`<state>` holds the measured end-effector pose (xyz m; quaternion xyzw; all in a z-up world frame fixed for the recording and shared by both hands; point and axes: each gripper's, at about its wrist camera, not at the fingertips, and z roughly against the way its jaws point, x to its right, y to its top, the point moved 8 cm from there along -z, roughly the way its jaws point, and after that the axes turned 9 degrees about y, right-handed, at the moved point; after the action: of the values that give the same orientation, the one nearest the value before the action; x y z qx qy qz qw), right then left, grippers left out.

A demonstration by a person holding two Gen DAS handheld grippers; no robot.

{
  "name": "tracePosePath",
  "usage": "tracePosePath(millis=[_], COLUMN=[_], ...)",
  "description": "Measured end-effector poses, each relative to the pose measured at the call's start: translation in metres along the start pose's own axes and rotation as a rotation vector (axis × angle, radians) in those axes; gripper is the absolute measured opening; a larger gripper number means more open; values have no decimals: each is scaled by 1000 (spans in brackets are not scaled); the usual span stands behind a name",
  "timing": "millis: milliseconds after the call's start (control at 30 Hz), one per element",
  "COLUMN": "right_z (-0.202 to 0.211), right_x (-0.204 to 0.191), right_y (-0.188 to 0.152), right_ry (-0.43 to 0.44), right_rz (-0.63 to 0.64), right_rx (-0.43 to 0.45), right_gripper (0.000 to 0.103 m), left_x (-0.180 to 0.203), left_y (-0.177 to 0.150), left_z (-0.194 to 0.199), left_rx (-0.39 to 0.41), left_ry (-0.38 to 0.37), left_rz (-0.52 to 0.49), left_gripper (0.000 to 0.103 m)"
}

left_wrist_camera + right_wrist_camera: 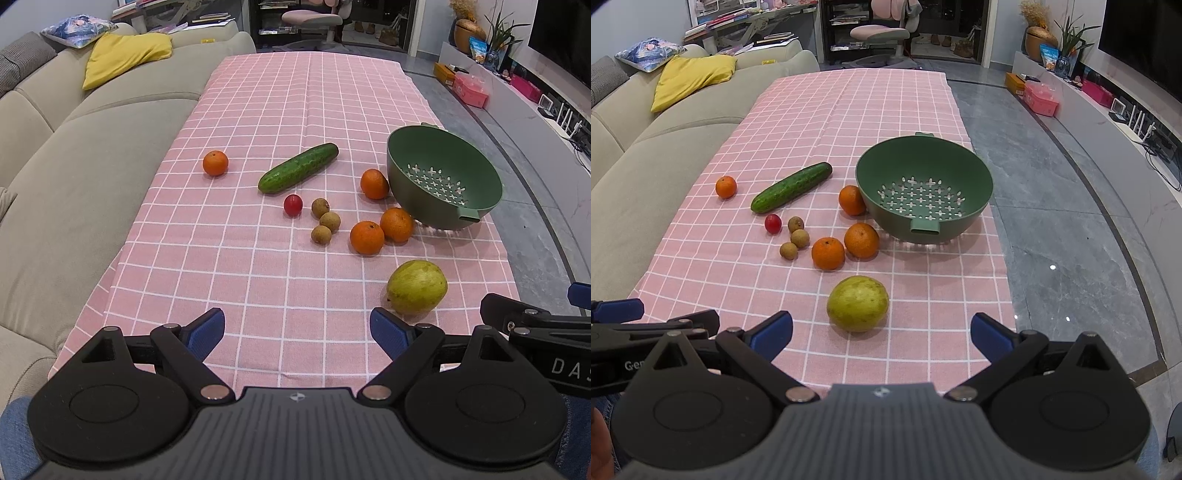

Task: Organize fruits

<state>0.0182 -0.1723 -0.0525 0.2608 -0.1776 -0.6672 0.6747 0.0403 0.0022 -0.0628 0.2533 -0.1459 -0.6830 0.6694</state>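
A green colander (445, 177) (925, 188) stands empty at the right of the pink checked tablecloth (280, 110) (849, 107). Beside it lie three oranges (366, 232) (828, 253); a fourth orange (215, 163) (726, 187) lies far left. A cucumber (298, 168) (791, 187), a red cherry tomato (293, 205) (772, 223), three brown longans (329, 220) (799, 238) and a yellow-green guava (416, 287) (857, 303) lie on the cloth. My left gripper (297, 328) is open and empty above the near edge. My right gripper (881, 332) is open, just short of the guava.
A beige sofa (74, 155) (635, 155) with a yellow cushion (125, 55) runs along the table's left side. Grey tiled floor (1052, 221) lies to the right, with a low TV bench and boxes beyond. A desk chair (879, 35) stands past the far end.
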Motion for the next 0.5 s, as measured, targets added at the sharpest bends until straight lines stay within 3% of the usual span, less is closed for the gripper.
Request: tracePosePath(millis=[500], right_z=[1], right_x=[-1], right_y=[0], right_ry=[-6], right_rz=[5], right_rx=[-4], right_gripper=[99], left_x=[1], left_y=[-1], left_z=[-1], left_rx=[-1], left_ry=[-1], left_rz=[1], left_gripper=[103])
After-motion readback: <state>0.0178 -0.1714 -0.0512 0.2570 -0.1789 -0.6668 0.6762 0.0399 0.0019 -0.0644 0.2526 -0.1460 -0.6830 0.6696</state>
